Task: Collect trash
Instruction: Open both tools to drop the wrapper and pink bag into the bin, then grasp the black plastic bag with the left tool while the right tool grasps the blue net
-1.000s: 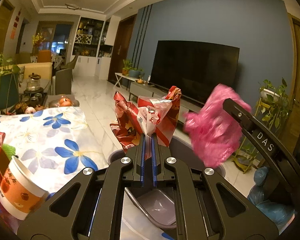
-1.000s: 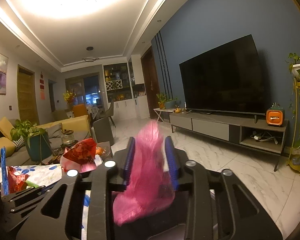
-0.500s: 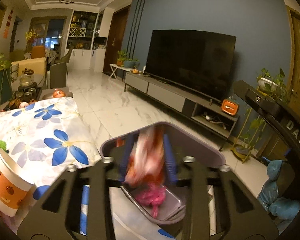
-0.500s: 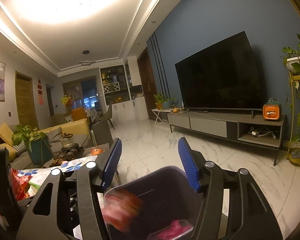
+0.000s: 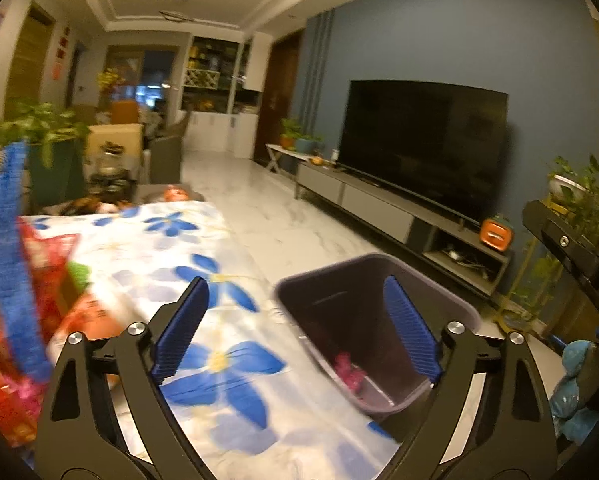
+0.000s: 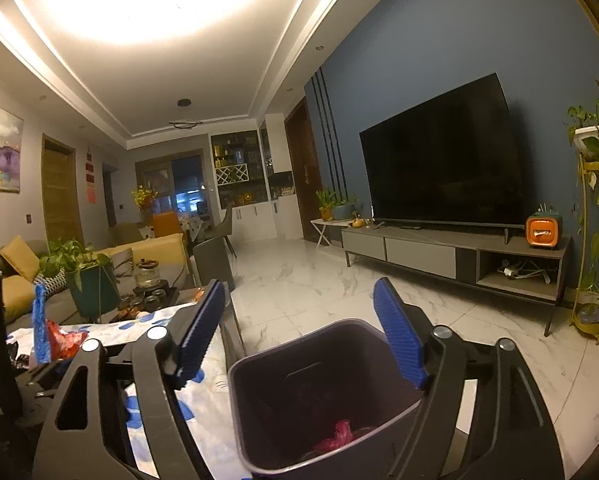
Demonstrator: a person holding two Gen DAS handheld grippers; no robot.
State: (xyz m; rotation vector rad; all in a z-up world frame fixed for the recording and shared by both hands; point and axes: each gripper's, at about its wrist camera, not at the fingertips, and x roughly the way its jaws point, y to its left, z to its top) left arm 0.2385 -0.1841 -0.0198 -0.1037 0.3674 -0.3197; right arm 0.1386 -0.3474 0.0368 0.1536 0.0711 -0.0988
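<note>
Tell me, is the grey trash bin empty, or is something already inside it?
Not empty. The trash bin stands open beside the table, with pink and red trash lying at its bottom; most of its inside is bare.

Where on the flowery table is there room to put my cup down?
The flowered tablecloth looks bare between the red wrappers at its left edge and the trash bin on the right. The left edge is crowded with wrappers and a paper cup.
</note>
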